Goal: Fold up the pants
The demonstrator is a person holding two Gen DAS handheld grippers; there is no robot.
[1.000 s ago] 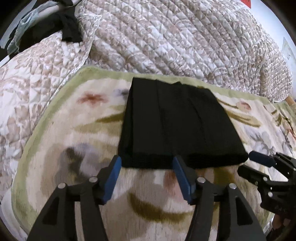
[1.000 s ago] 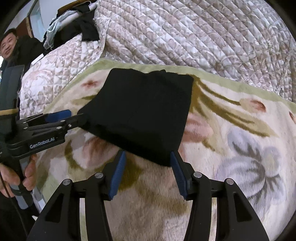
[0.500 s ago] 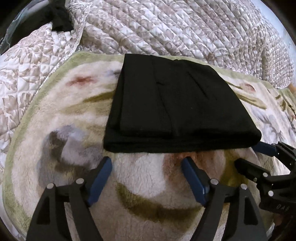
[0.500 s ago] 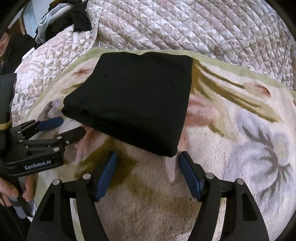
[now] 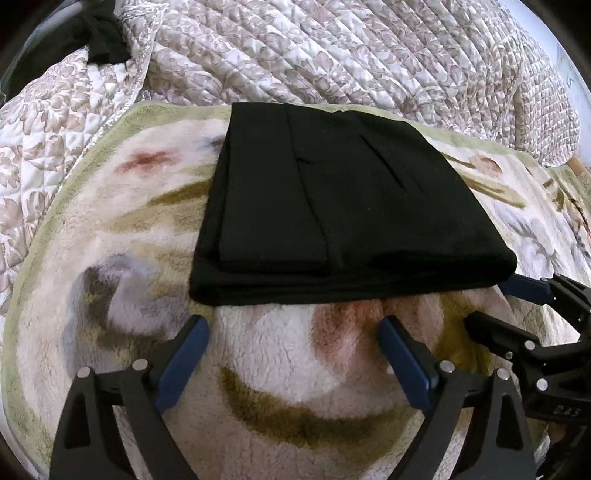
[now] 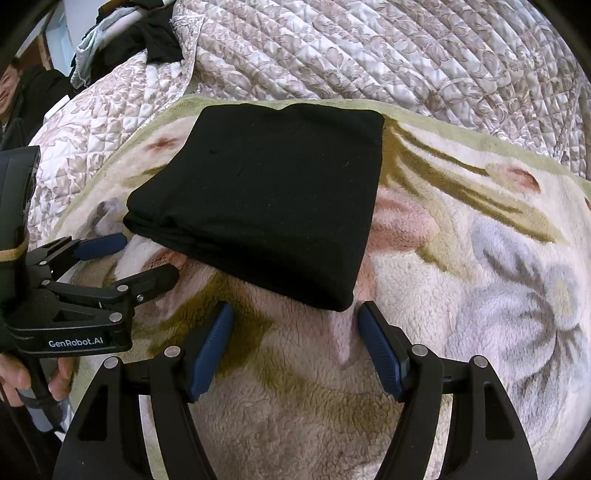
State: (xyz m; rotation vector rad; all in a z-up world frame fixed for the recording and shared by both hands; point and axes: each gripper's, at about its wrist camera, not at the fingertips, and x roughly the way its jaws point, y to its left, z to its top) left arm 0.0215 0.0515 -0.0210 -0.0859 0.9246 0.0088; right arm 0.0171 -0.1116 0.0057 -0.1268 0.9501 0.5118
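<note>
Quilted bedspread (image 5: pixel 332 48) heaped across the back, pushed aside, likely to free a flat working patch. In front of it, a fluffy flowered blanket (image 5: pixel 288 373) spread out as the folding surface — soft, but level enough for a tidy stack.

Square in the far half of that blanket: the black pants (image 5: pixel 332 206), folded down to a compact layered rectangle, far edge almost on the blanket's green border. Layered edge on the near side, a leg panel and a seam line lying across the top. Looks finished, or very nearly; nothing loose trailing out.

Both tools parked on the near side, clear of the cloth. Left gripper (image 5: pixel 291 343) spread wide, nothing between the blue pads, tips just short of the stack's front edge — a let-go posture, by the look of it. Right gripper (image 6: pixel 295 332) likewise gaping and empty, lined up on the near right corner, also not touching. Seen from the left camera, its upper blue pad just beside that same corner.

Small stuff: dark clothes (image 6: pixel 155 33) bundled at the far left, out of the way. Bare hand (image 6: pixel 22 380) wrapped round the left tool's handle.
</note>
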